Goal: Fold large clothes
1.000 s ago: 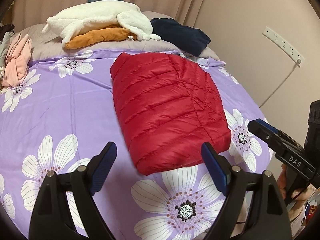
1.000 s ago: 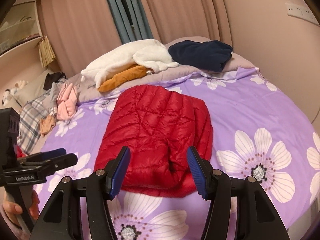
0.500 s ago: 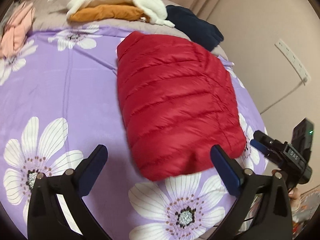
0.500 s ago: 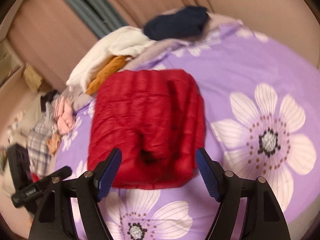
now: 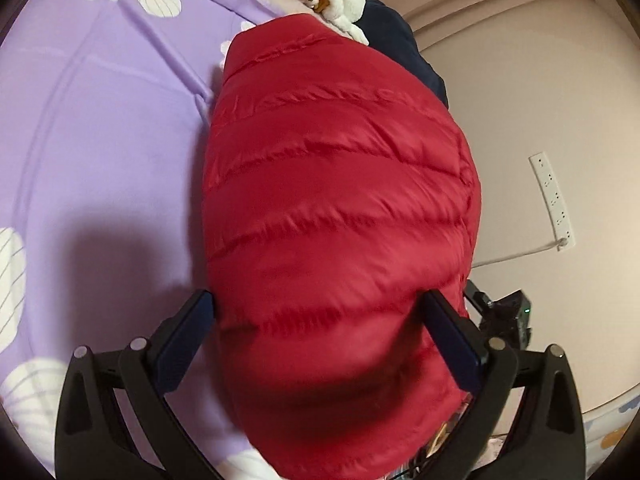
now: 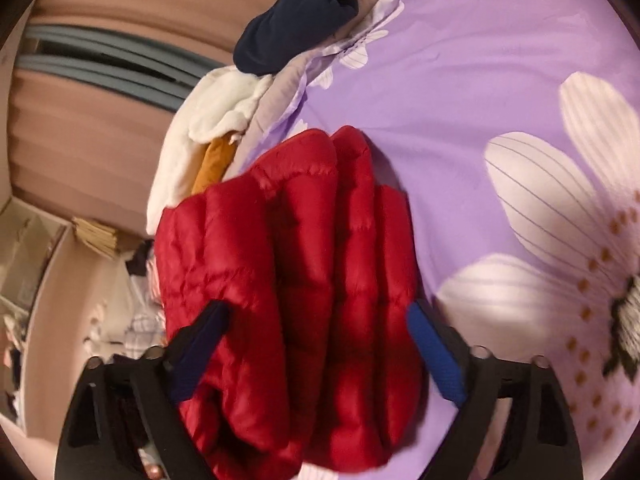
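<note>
A folded red quilted down jacket (image 5: 336, 208) lies on the purple flowered bedsheet (image 5: 100, 128). My left gripper (image 5: 320, 316) is open, its blue-padded fingers straddling the jacket's near end from above. In the right wrist view the jacket (image 6: 292, 280) shows its stacked folded edges, and my right gripper (image 6: 316, 324) is open with its fingers on either side of that thick edge. The other gripper's body (image 5: 504, 320) shows at the jacket's right side in the left wrist view.
At the head of the bed lie a white fleece (image 6: 208, 120), an orange garment (image 6: 214, 164) and a navy garment (image 6: 300, 16). A wall with a power strip (image 5: 552, 200) stands right of the bed. More clothes are piled at the left (image 6: 136, 320).
Both grippers have dropped down and forward onto the jacket, so it now fills the space between each pair of fingers. Both stay open.
</note>
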`<state>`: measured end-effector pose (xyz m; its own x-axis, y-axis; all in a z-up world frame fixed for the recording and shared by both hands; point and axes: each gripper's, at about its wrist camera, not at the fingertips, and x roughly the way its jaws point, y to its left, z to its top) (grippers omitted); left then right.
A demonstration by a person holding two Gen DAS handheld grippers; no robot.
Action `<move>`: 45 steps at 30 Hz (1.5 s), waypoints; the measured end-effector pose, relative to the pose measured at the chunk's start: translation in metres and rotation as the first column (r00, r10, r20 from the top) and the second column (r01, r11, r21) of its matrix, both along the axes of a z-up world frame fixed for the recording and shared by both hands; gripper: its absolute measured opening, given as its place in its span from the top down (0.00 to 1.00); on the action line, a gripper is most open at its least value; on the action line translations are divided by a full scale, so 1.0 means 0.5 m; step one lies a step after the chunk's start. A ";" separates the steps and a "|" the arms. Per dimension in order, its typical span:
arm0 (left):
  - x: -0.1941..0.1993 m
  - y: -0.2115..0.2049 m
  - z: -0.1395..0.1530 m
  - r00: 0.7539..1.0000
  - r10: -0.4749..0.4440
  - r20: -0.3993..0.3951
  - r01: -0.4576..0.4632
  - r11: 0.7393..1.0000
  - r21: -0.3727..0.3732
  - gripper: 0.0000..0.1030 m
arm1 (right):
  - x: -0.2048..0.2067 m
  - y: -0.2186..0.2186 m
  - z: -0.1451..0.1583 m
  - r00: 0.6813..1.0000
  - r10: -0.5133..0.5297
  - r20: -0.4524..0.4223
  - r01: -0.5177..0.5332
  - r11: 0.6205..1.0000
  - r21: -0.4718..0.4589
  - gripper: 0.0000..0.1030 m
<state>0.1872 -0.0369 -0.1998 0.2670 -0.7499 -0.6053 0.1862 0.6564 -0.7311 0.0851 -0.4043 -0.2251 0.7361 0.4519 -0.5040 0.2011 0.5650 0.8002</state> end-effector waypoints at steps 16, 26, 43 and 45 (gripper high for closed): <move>0.040 -0.035 -0.033 0.999 -0.036 -0.008 0.036 0.998 -0.055 0.04 | 0.046 0.032 -0.022 0.991 0.131 0.023 -0.132 0.990 0.043 0.33; 0.022 -0.001 0.039 0.990 0.000 0.141 -0.004 1.000 0.029 0.11 | 0.052 0.107 0.049 0.954 0.235 0.184 -0.226 0.971 -0.073 0.61; 0.061 0.249 0.006 0.972 0.209 0.103 -0.220 0.969 0.111 0.11 | 0.229 0.356 0.030 0.893 0.424 0.149 -0.415 0.905 -0.090 0.47; 0.060 0.253 0.006 0.972 0.209 0.104 -0.221 0.968 0.116 0.10 | 0.228 0.353 0.021 0.902 0.413 0.124 -0.405 0.910 -0.085 0.45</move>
